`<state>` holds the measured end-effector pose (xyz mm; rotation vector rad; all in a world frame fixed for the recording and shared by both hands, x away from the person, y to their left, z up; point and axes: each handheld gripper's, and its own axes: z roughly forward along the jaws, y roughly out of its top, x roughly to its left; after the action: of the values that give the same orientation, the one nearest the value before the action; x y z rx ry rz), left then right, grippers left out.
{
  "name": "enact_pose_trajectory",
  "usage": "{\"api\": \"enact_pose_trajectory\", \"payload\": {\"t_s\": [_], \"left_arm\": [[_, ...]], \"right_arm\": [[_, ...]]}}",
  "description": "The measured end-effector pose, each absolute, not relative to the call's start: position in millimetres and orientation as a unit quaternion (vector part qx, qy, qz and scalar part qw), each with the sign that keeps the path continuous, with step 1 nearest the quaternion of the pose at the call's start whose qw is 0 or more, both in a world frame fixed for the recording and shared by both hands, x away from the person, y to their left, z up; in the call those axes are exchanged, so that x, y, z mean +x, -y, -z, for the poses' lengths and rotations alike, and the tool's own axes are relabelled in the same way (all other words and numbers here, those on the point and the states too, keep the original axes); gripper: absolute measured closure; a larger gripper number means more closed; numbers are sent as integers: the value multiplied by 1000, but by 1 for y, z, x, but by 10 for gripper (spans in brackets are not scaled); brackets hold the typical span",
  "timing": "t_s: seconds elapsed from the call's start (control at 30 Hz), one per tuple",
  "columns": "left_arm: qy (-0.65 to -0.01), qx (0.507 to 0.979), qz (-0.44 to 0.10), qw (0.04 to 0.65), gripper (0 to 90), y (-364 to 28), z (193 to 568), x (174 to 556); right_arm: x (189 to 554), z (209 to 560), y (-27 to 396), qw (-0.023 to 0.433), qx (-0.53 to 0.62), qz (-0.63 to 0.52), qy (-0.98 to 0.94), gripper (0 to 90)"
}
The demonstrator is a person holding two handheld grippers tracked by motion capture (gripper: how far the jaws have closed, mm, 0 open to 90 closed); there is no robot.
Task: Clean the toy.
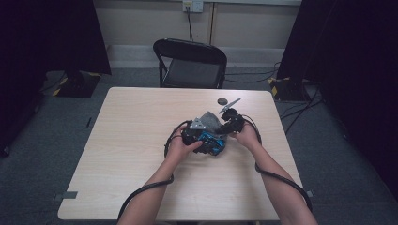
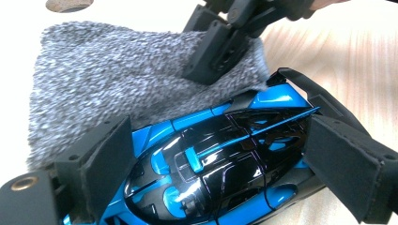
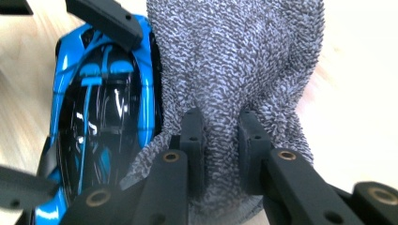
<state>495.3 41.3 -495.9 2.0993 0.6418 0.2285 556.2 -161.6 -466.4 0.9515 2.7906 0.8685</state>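
A glossy blue and black toy car (image 2: 211,173) lies on the table, with the pads of my left gripper (image 2: 225,168) pressed against its two sides. Behind it, a grey fuzzy cloth (image 2: 112,79) drapes onto the car's edge. My right gripper (image 3: 221,124) is shut on a fold of this cloth (image 3: 234,61), with the car (image 3: 101,122) just to its left. In the high view both hands meet mid-table: the left gripper (image 1: 202,139) on the car (image 1: 213,143), the right gripper (image 1: 224,129) at the cloth (image 1: 210,121).
A small dark round disc (image 1: 222,101) lies on the wooden table (image 1: 141,140) just beyond the hands. A black folding chair (image 1: 190,63) stands at the far edge. Dark curtains flank both sides, and cables trail from both grippers toward the front edge.
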Motion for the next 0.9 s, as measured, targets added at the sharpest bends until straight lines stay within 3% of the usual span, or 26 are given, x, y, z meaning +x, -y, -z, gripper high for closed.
{"api": "enact_pose_trajectory", "payload": {"t_s": [0.9], "left_arm": [[-264, 851, -94, 444, 80, -41, 495, 495]], "right_arm": [[526, 471, 211, 21, 308, -308, -900, 754]]}}
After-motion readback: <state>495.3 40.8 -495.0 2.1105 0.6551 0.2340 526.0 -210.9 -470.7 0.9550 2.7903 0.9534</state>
